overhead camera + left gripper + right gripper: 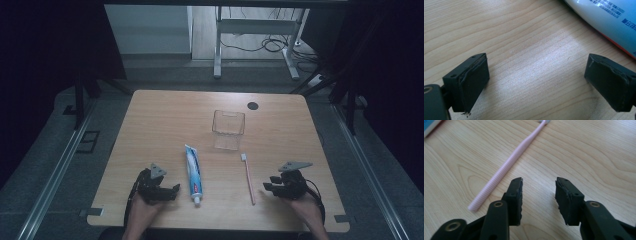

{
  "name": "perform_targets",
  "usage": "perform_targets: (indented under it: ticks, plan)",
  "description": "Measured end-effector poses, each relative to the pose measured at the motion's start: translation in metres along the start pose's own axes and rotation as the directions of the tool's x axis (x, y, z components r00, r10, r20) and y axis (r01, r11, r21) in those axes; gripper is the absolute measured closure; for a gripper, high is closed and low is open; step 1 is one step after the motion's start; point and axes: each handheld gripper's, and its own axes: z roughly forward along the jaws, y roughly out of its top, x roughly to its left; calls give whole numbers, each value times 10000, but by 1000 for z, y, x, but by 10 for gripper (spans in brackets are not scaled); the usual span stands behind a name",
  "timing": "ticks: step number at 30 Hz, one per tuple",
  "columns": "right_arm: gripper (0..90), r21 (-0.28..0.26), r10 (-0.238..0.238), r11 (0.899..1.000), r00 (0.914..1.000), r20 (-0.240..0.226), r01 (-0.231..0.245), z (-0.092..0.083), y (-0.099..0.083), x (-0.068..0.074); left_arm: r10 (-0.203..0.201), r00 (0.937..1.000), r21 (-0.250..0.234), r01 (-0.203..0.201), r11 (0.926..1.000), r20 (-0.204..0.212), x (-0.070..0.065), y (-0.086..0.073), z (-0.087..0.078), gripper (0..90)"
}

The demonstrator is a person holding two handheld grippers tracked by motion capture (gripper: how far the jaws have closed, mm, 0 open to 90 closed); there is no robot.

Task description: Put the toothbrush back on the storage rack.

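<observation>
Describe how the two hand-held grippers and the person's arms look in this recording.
Both the left gripper and the right gripper are black, blocky two-jaw tools, each topped by a grey three-cornered plate. The jaws end in flat black pads with slightly frayed edges, and brass-coloured rivets show at the joints. A dark cable loops behind each. The forearms look bare, with no sleeves visible.

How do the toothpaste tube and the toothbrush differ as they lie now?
The toothpaste tube is broad, white and blue; the toothbrush is thin and pink. The tube's cap points toward the person, while the toothbrush's head points away. The tube lies nearer the left gripper, the toothbrush nearer the right gripper. Both lie flat, untouched.
</observation>
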Motion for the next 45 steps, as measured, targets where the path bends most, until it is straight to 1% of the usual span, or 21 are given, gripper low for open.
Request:
perform_targets:
  ticks: [2, 6, 7, 11, 15, 18, 19, 22, 25, 32, 37, 45]
  plan:
    - [625, 21, -136, 9999, 9997, -220, 137, 2, 4, 3, -1, 10000, 0, 1, 10000, -4, 0, 0, 0, 56]
    - [686, 44, -332, 9994, 9984, -466, 334, 4, 10, 7, 2, 10000, 0, -2, 10000, -7, 0, 0, 0, 56]
    - [686, 44, -332, 9994, 9984, -466, 334, 4, 10, 7, 2, 10000, 0, -2, 10000, -7, 0, 0, 0, 56]
    - [758, 100, -647, 9978, 9950, -757, 657, 9, 18, 14, 1, 10000, -1, -1, 10000, -7, 0, 0, 0, 56]
    - [796, 134, -705, 9973, 9932, -925, 720, 13, 22, 19, 1, 10000, -2, -1, 10000, -7, 0, 0, 0, 57]
    - [849, 199, -820, 9962, 9900, -1149, 848, 18, 26, 24, 1, 10000, -1, -1, 10000, -6, 0, 0, 0, 56]
    - [849, 199, -820, 9962, 9900, -1149, 848, 18, 26, 24, -1, 10000, -3, 1, 10000, -5, 0, 0, 0, 56]
    - [886, 230, -932, 9950, 9873, -1289, 970, 21, 29, 30, 0, 10000, 2, 0, 10000, 1, 0, 0, 0, 57]
    - [887, 256, -978, 9944, 9860, -1348, 1021, 24, 31, 32, 0, 10000, 0, 0, 10000, -6, 0, 0, 0, 56]
    - [887, 540, -1145, 9909, 9830, -1433, 1233, 35, 31, 40, 2, 10000, -1, -2, 10000, -6, 0, 0, 0, 56]
    - [887, 678, -1192, 9892, 9822, -1454, 1301, 39, 28, 40, 0, 10000, -4, 0, 10000, -5, 0, 0, 0, 56]
    - [884, 782, -1188, 9884, 9836, -1358, 1302, 38, 26, 36, -1, 10000, -2, 1, 10000, -6, 0, 0, 0, 56]
